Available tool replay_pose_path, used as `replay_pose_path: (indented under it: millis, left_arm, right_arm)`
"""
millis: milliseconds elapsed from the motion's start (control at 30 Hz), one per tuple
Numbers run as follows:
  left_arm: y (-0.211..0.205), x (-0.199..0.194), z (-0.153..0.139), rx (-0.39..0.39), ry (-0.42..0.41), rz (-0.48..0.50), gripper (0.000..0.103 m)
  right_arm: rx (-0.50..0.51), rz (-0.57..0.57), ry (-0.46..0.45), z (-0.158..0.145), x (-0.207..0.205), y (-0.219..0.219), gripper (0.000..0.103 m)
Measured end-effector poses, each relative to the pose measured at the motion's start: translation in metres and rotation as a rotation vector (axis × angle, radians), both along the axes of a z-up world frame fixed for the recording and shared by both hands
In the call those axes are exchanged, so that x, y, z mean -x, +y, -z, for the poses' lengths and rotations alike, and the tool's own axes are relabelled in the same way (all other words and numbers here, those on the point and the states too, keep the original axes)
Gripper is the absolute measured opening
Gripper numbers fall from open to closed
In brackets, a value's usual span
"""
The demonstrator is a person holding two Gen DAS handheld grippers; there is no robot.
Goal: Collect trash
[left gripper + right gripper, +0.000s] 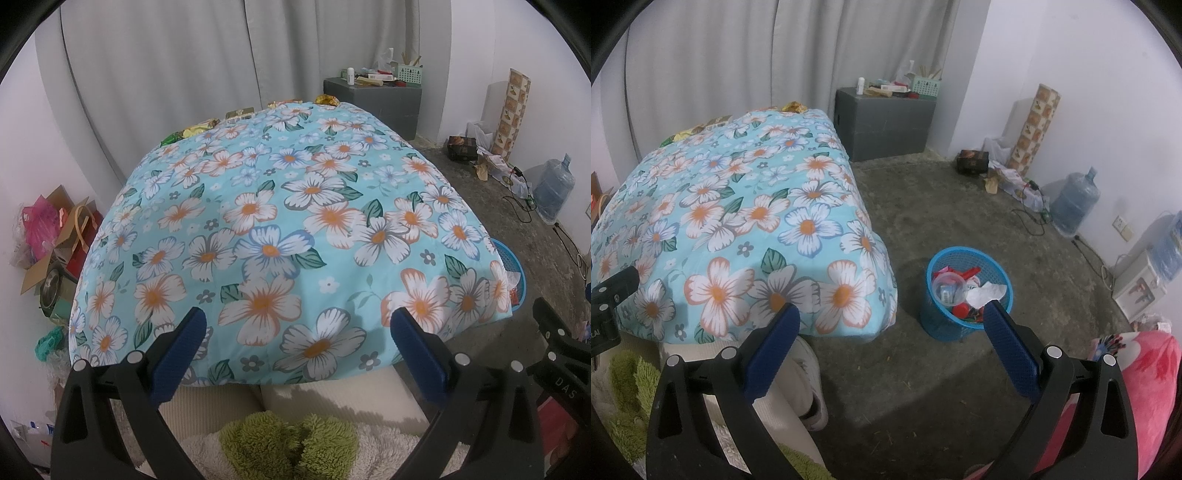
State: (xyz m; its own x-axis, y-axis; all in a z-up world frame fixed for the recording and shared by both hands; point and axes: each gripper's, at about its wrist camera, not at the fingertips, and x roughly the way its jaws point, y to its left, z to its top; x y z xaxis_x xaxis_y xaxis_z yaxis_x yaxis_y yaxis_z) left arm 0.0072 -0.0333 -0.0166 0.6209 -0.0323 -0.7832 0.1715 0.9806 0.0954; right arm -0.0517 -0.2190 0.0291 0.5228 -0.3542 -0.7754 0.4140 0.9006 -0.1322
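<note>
A blue mesh waste basket stands on the concrete floor right of the bed, holding crumpled paper, a clear plastic cup and red scraps; its rim shows in the left wrist view. Several wrappers lie along the far edge of the floral quilt, also seen in the right wrist view. My left gripper is open and empty over the quilt's near end. My right gripper is open and empty above the floor near the basket.
A grey cabinet with small items stands at the back wall. A water jug, cables and boxes line the right wall. Cardboard and bags pile left of the bed. A pink blanket is at lower right.
</note>
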Motion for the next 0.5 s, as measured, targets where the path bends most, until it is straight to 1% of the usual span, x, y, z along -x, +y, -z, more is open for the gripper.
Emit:
replay_pose_path:
  millis: [500]
  left_arm:
    - [0.0016,-0.0025,0.0004,0.001,0.001,0.001,0.098]
  right_arm:
    - [-0.029,-0.015,0.0,-0.0014,-0.0058,0.0098,0.095]
